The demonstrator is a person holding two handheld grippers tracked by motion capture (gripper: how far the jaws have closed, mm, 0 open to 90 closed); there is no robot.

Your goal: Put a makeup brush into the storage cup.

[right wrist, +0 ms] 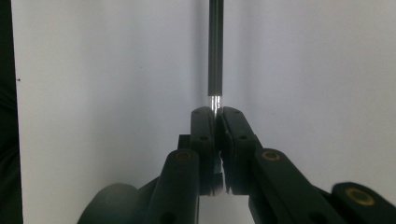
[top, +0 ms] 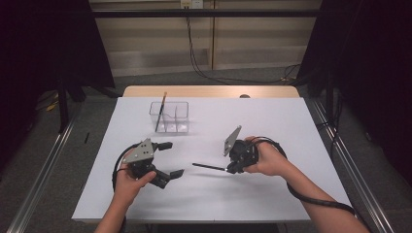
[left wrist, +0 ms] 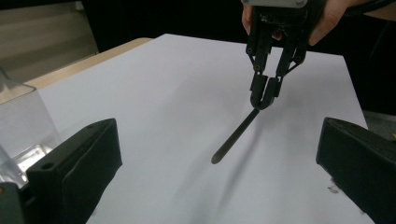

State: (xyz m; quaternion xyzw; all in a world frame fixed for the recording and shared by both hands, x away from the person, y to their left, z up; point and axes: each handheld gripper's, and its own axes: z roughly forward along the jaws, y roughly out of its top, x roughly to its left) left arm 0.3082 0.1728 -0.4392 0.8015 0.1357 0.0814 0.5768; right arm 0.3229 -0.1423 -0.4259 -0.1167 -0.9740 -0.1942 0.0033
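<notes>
Clear plastic box holding one brush on white desk; right claw pinching black pen, left claw spread.

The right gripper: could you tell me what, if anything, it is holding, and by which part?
The right gripper is shut on a thin black brush, gripping it at one end; the rest points toward the open, empty left gripper.
</notes>
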